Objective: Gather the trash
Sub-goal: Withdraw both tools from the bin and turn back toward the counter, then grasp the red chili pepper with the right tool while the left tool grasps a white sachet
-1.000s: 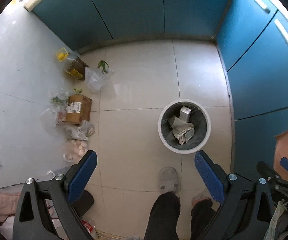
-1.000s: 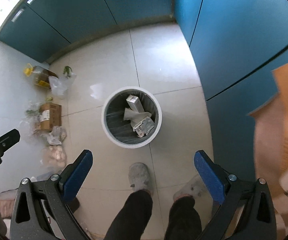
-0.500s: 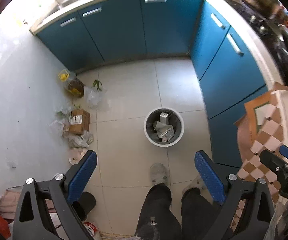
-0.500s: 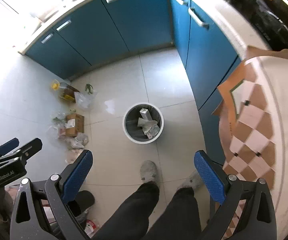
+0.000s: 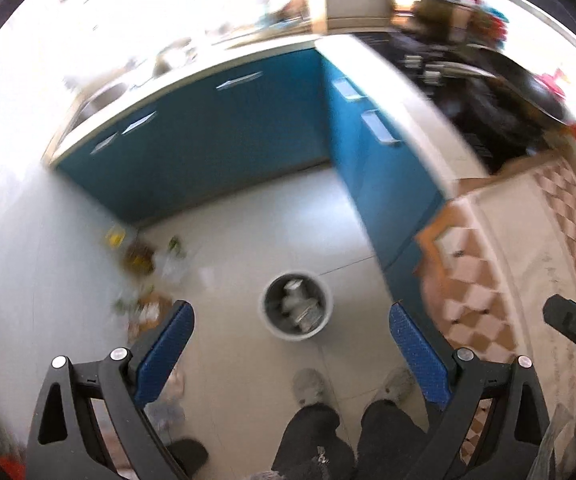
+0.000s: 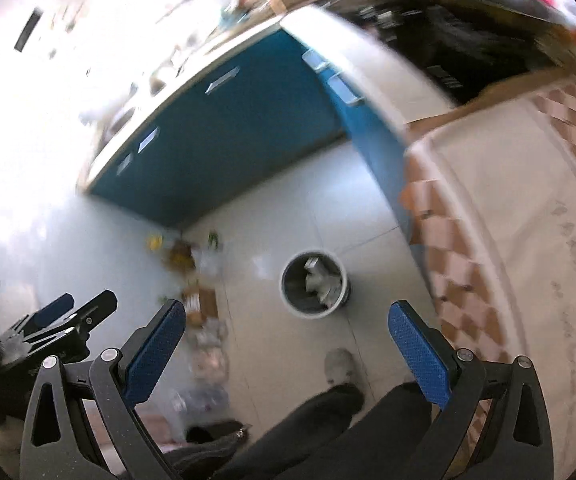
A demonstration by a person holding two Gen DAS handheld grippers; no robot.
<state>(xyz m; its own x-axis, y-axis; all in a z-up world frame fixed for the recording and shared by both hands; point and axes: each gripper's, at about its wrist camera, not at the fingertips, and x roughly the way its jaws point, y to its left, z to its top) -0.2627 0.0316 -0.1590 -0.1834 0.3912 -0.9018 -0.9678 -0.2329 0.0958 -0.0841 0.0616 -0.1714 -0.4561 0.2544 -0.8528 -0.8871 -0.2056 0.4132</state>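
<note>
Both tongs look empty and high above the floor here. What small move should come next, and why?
Probably lower the left tongs toward the litter pile by the wall. Both it and the right tongs are open and hold nothing, the bin already has scraps inside, and the pile is still on the tiles left of the bin. The blur hides individual pieces.

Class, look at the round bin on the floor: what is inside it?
The bin holds pale crumpled paper and what looks like a small carton, blurred. Anything beneath that pile, and the bin's bottom, is covered.
</note>
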